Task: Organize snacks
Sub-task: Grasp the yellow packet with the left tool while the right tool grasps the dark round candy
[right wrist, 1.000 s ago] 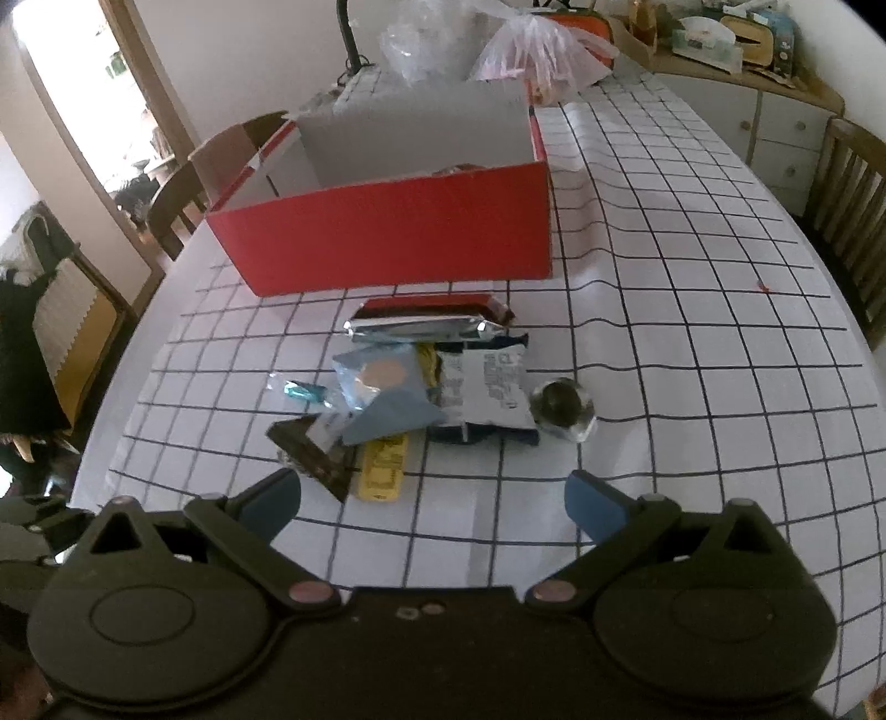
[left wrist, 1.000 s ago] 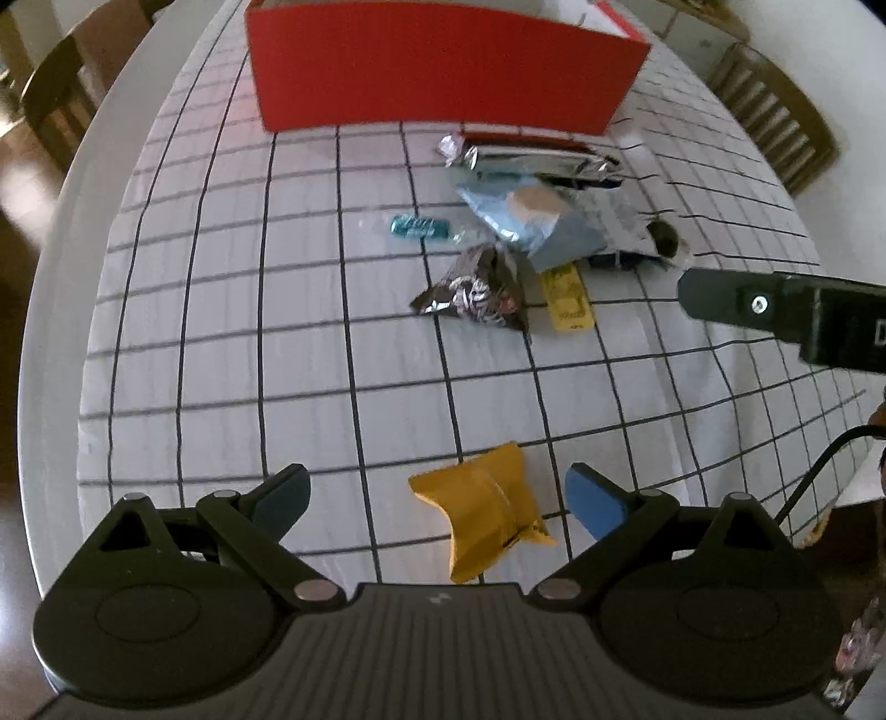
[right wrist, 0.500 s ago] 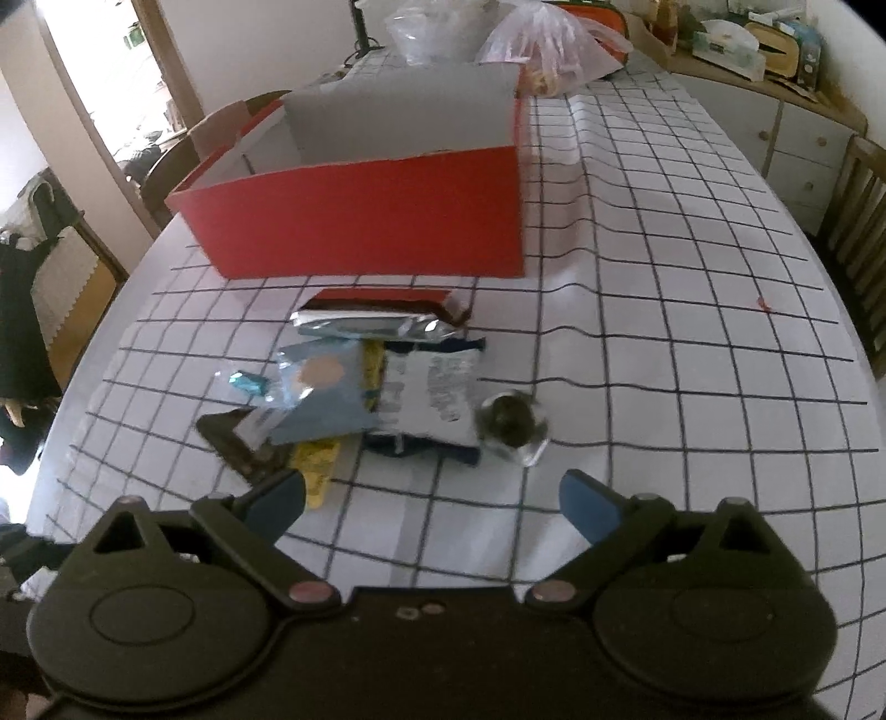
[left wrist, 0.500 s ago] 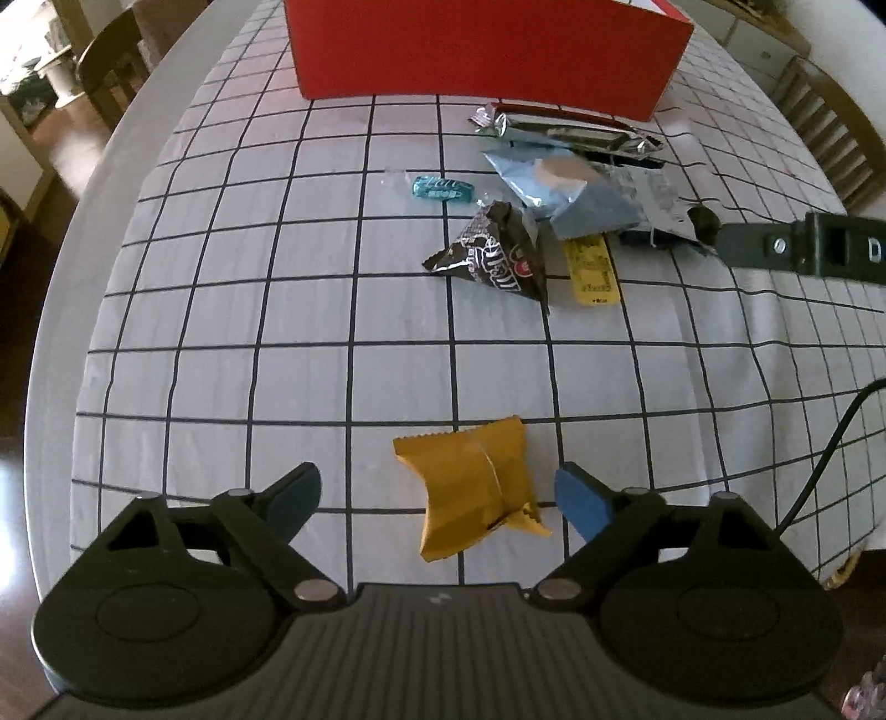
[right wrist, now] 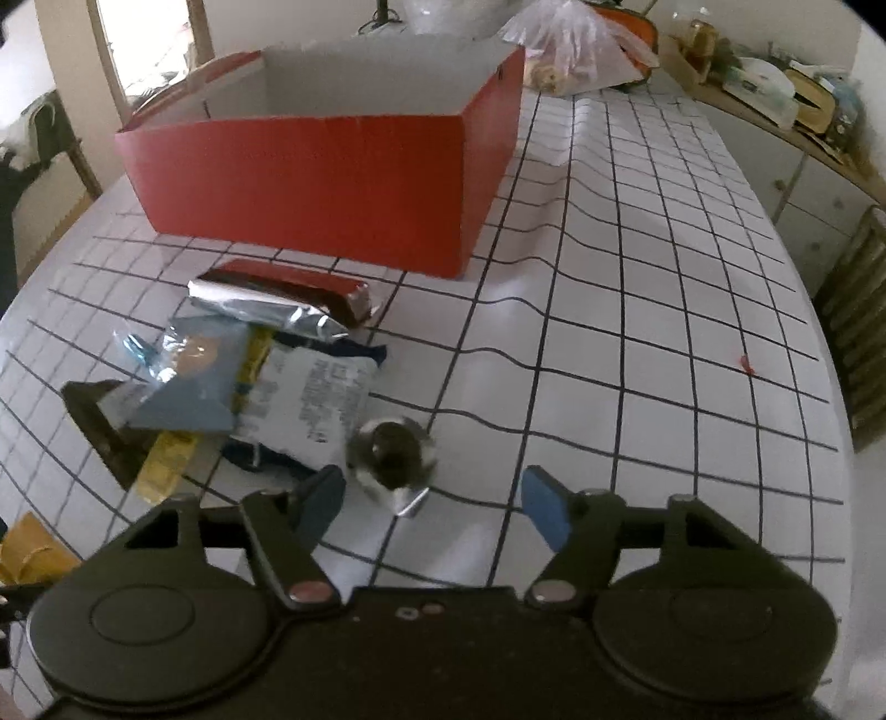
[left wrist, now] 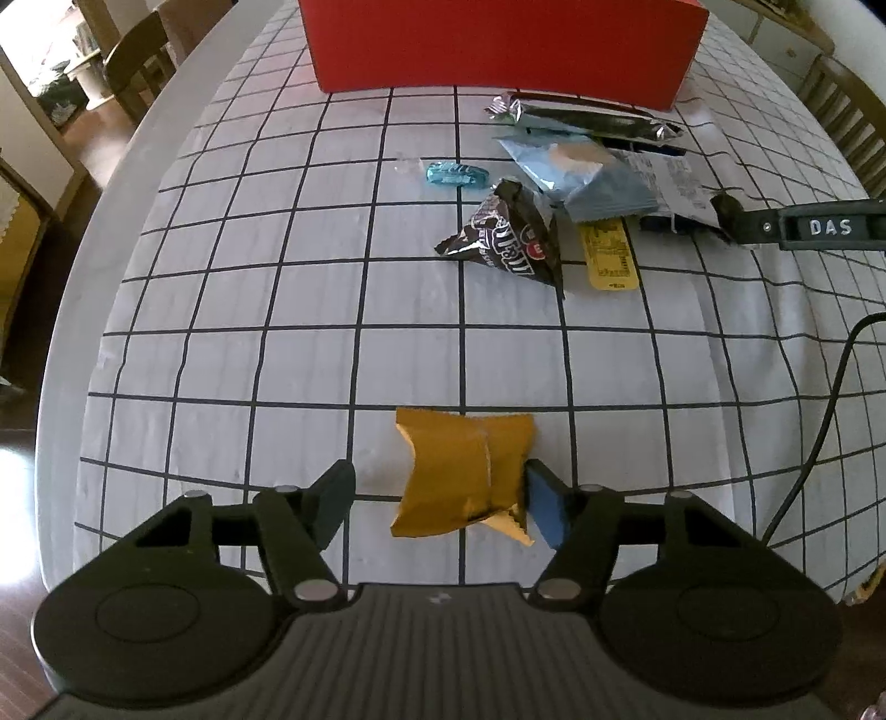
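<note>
A gold snack packet (left wrist: 462, 476) lies on the checked tablecloth between the fingers of my open left gripper (left wrist: 437, 498); the right blue pad (left wrist: 545, 507) touches its edge, the left pad stands apart. A pile of snacks lies farther off: a brown M&M's bag (left wrist: 512, 238), a teal candy (left wrist: 455, 173), a light blue packet (left wrist: 587, 174), a yellow sachet (left wrist: 608, 255) and a silver bar (left wrist: 587, 116). My right gripper (right wrist: 434, 507) is open around a small clear-wrapped dark sweet (right wrist: 394, 451), which sits nearer its left finger. An open red box (right wrist: 310, 171) stands behind the pile.
The table's left edge (left wrist: 94, 232) curves close to the gold packet. Plastic bags (right wrist: 576, 50) stand behind the box. A cable (left wrist: 819, 432) hangs at the right. Wooden chairs (left wrist: 138, 72) stand around the table, and a sideboard (right wrist: 775, 127) at the far right.
My left gripper has moved forward and narrowed around the gold packet. My right gripper has moved forward and down to the clear-wrapped sweet, which now sits between its fingers.
</note>
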Tool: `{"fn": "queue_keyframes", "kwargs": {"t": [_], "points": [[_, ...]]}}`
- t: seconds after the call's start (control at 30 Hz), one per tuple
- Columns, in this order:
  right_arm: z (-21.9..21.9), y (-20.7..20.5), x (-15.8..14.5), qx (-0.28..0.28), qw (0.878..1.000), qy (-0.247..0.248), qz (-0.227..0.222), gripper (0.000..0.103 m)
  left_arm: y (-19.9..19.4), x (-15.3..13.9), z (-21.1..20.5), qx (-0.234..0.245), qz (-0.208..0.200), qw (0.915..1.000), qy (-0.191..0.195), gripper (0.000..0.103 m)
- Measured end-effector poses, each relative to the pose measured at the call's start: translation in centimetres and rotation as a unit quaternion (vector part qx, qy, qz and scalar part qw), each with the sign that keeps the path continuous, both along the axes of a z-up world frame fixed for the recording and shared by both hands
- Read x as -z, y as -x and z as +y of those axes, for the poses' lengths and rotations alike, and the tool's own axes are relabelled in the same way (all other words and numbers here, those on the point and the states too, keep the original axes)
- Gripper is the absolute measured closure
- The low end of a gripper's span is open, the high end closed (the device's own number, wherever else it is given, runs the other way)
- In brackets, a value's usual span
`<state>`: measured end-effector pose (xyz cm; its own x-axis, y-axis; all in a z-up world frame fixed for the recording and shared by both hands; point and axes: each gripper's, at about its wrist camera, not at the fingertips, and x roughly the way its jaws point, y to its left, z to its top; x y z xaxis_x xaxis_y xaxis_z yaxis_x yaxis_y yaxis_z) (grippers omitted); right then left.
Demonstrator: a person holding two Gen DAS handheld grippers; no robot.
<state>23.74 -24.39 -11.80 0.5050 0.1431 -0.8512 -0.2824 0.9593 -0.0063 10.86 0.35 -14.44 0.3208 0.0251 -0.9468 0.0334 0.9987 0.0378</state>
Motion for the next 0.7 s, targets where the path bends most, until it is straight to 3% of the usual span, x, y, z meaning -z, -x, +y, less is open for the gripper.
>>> {"fn": "queue_keyframes", "kwargs": {"t": [0.2, 0.33, 0.5, 0.7], "points": [[0.8, -0.7, 0.7, -0.031, 1.0, 0.005, -0.002, 0.054, 0.2, -0.2, -0.2, -0.002, -0.007, 1.0, 0.0, 0.046], [1.2, -0.8, 0.9, -0.047, 0.999, 0.002, -0.008, 0.059, 0.2, -0.3, -0.2, -0.002, -0.009, 0.9999, 0.008, 0.057], [1.1, -0.6, 0.7, -0.049, 0.999, -0.003, -0.012, 0.078, 0.3, -0.4, 0.0, -0.008, -0.011, 0.9998, 0.014, 0.062], [0.6, 0.0, 0.7, -0.032, 0.999, -0.012, -0.019, 0.078, 0.0, -0.5, 0.7, -0.021, -0.012, 0.9994, 0.025, 0.063]]}}
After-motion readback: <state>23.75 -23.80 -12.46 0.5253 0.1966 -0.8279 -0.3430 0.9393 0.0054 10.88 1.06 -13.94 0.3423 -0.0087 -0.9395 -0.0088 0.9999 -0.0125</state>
